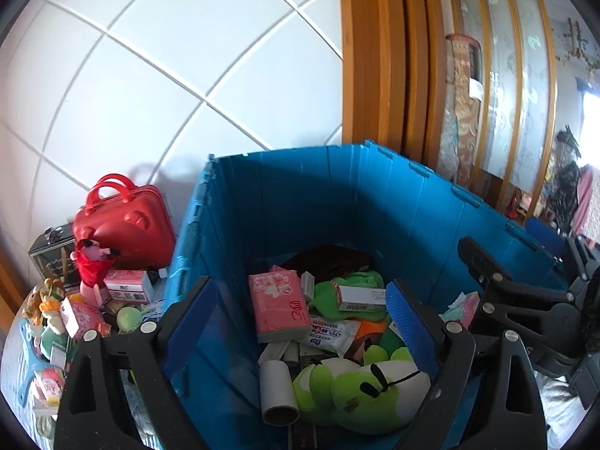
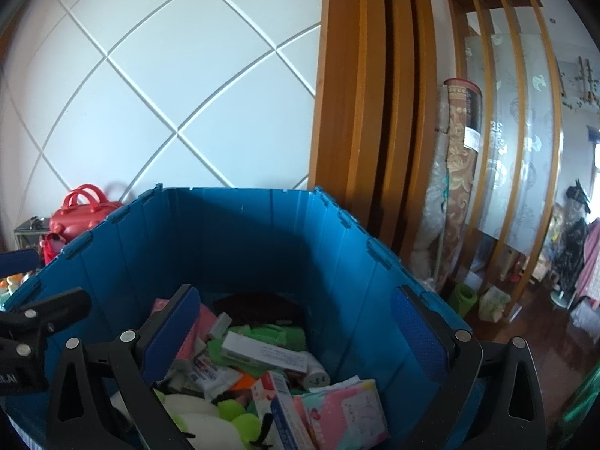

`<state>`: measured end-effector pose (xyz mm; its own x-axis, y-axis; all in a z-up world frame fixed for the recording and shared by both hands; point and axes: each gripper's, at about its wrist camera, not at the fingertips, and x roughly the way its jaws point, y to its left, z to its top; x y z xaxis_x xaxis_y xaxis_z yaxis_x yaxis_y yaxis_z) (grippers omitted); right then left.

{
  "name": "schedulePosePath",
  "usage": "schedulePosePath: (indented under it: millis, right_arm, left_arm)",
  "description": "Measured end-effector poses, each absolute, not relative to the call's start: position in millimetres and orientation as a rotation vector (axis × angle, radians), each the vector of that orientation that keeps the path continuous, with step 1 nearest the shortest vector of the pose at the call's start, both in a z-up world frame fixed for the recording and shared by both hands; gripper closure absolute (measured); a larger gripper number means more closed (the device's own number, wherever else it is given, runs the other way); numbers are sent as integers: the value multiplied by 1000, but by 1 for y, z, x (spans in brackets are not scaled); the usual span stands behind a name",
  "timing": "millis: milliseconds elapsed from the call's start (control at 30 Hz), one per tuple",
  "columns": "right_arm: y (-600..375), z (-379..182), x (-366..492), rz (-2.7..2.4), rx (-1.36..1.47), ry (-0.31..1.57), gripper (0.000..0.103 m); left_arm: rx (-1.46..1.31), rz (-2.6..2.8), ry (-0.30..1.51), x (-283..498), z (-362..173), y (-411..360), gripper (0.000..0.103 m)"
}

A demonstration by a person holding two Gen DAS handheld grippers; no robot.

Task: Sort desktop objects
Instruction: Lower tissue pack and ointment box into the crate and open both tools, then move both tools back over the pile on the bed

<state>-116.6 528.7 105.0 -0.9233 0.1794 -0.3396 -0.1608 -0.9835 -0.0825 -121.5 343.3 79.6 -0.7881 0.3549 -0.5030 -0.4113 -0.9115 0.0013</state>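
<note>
Two hand-held grippers hang over a blue crate (image 1: 300,202), both with jaws spread wide and nothing between the pads. The left hand-held gripper (image 1: 303,318) straddles the crate's near-left wall, one finger outside the crate and one inside, above a pink tissue pack (image 1: 279,307) and a green plush frog (image 1: 360,393) lying on the heap within. A cardboard tube (image 1: 279,390) lies beside the frog, close to that wall. The right hand-held gripper (image 2: 296,333) sits inside the crate's near rim, above a white box (image 2: 266,352) and a pastel tissue pack (image 2: 345,412); its right finger stands close to the right-hand wall. The crate's upper half is open air, its far walls bare. Left of the crate, a red case (image 1: 123,221) stands against the white wall, with small packets and toys crowded on the table (image 1: 15,360) right up to the crate's side. To the crate's right, a wooden door frame (image 2: 371,112) rises just behind its corner.
</note>
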Motion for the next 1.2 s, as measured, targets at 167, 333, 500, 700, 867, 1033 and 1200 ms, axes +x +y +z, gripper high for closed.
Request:
schedulePosePath:
  millis: [167, 333, 500, 700, 867, 1033, 1200]
  right_arm:
    - [516, 106, -104, 2929, -479, -88, 0]
    - [489, 125, -87, 3052, -359, -31, 0]
    - [438, 139, -76, 3208, -270, -30, 0]
    - [361, 144, -71, 3412, -298, -69, 0]
    - [291, 139, -62, 3539, -339, -159, 0]
    - [229, 110, -64, 3639, -529, -183, 0]
    - [183, 46, -84, 3612, -917, -187, 0]
  left_arm:
    - [-699, 2654, 109, -107, 78, 314, 11]
    - [-652, 2774, 55, -94, 86, 266, 10]
    - [-647, 2931, 5, -88, 84, 203, 3]
    - [-752, 3084, -50, -87, 60, 112, 3]
    - [-910, 3182, -117, -85, 23, 26, 3]
    - [-1121, 3229, -170, -80, -29, -45, 3]
    - [-1349, 3206, -198, -78, -87, -93, 3]
